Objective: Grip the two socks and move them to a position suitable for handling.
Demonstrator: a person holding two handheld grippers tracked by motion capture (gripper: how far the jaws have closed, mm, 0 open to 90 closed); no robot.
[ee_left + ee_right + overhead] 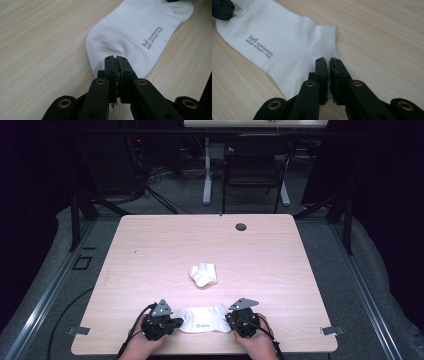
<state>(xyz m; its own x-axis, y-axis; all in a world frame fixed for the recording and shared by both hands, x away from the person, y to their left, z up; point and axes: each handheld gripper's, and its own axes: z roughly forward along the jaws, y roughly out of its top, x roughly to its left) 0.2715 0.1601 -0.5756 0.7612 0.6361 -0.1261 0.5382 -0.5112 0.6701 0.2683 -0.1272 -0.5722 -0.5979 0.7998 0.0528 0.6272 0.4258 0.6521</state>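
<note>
A white sock (204, 319) with small grey lettering lies flat near the table's front edge, stretched between my two grippers. My left gripper (179, 322) is at its left end; in the left gripper view the jaws (116, 58) stand pressed together on the edge of the sock (135, 32). My right gripper (229, 319) is at the right end, by the ribbed cuff. In the right gripper view its jaws (327, 60) are closed to a thin slit on the fabric of the sock (277, 50). A second white sock (203, 274) lies bunched up in the middle of the table.
The light wooden table (150, 245) has a round cable hole (241, 226) near its far edge. Behind the table stand a black chair (252, 165) and a desk leg. Cables trail from both grippers over the front edge.
</note>
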